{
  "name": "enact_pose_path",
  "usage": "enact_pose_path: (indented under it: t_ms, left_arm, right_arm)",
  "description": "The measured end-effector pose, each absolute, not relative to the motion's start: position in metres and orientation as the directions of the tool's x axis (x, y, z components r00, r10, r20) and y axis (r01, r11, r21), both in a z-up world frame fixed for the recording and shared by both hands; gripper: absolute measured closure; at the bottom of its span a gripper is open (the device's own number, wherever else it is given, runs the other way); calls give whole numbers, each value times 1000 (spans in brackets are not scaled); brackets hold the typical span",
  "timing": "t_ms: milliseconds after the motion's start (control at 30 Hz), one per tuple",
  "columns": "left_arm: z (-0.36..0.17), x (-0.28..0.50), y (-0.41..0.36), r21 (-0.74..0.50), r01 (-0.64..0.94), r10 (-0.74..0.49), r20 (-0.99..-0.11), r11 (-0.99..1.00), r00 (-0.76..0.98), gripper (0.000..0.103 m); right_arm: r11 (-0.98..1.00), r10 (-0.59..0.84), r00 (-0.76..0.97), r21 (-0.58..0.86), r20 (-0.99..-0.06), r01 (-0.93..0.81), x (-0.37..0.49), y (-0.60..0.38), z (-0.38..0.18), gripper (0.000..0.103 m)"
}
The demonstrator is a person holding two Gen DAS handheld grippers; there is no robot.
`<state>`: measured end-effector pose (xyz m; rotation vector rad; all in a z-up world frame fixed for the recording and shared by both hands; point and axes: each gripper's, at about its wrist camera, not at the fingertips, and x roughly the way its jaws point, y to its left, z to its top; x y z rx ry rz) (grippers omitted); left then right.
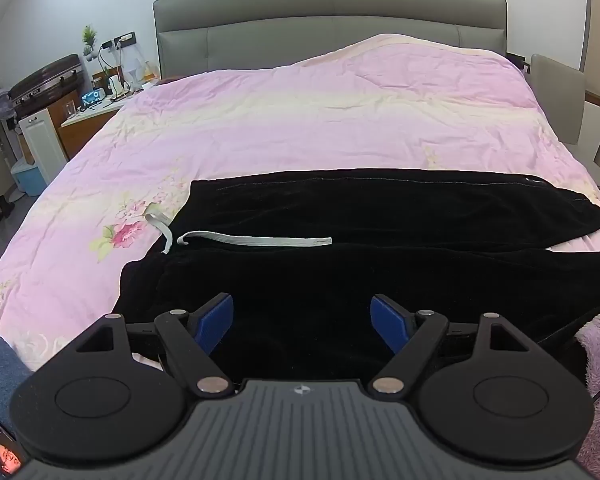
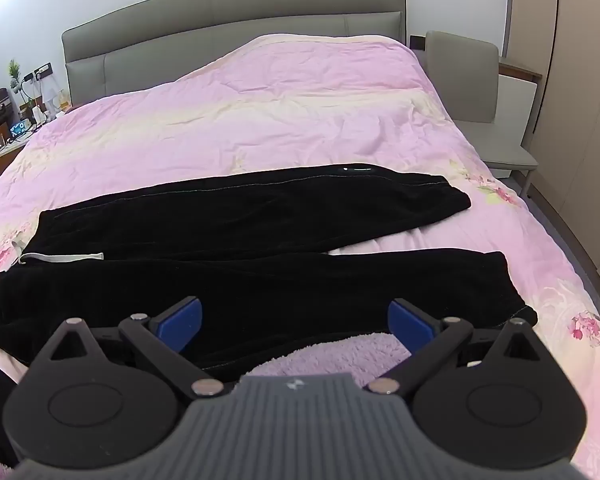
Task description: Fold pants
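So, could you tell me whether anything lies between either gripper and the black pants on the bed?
Nothing visible does. The left gripper and right gripper hang open directly over the black pants, spread flat on the pink duvet.

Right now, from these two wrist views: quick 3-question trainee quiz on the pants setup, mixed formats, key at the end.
1. True or false: the black pants lie spread flat on the pink duvet, legs apart.
2. Which end holds the grey drawstring? A) waistband B) cuff C) pocket
3. Fill in: the left gripper and the right gripper are both ____.

Key: 1 true; 2 A; 3 open
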<state>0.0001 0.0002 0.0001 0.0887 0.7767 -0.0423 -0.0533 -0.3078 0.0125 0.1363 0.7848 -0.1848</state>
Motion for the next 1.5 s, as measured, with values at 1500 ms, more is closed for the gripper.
enact_pose_path:
  t_ms: [1500]
  left_arm:
    - [-2,2,-3,77,89,-8,-709,993,705,11]
  right_arm:
    - [973,-90,688,82,-720,214,-49,-311,4,6]
